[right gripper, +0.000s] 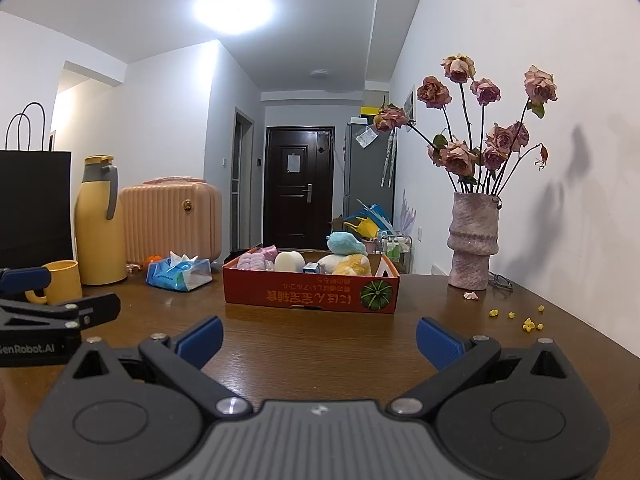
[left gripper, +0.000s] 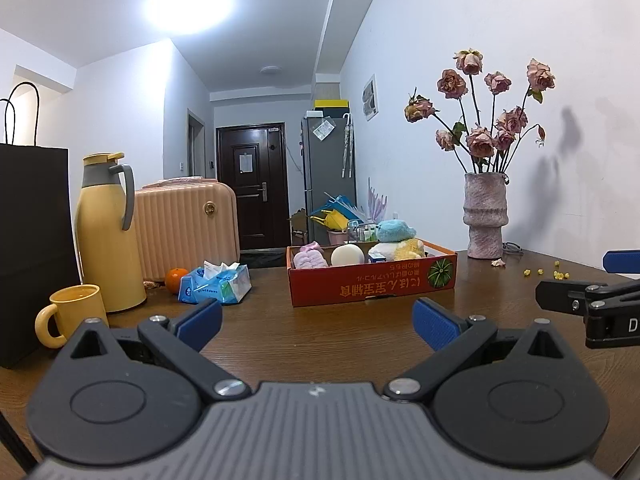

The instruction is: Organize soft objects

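- The left gripper [left gripper: 318,326] is seen from its own camera with its blue ribbed pads spread wide and nothing between them; the right gripper [right gripper: 319,340] is likewise splayed and empty.
- In the left wrist view the right gripper's black frame is shown at the right edge; in the right wrist view the left gripper's side is shown at the left edge, with partial lettering that is not shown in the other view.
- A shallow red cardboard box [left gripper: 372,286] printed with a green pumpkin is seen resting on the brown wood-grain table [left gripper: 320,332], ahead of both grippers and apart from them.
- The soft objects are held inside the box: a pink ribbed plush piece [left gripper: 310,258], a smooth white rounded item [left gripper: 347,255], a fluffy yellow-and-white plush [left gripper: 400,249] and a blue plush [left gripper: 394,230] lying on top of it.
- The box's right end flap is shown only by the right wrist view.
- To the left are seen a blue tissue pack [left gripper: 216,284], an orange [left gripper: 175,279], a ribbed peach suitcase [left gripper: 186,228], a yellow thermos [left gripper: 108,232], a yellow mug [left gripper: 72,314] and a black paper bag [left gripper: 32,248].
- In the right wrist view the mug is partly hidden by the left gripper.
- A rough pink vase [right gripper: 474,240] of dried roses is stood at the right near the wall, with a fallen petal [right gripper: 471,295] and yellow crumbs [right gripper: 528,323] scattered on the table beside it.
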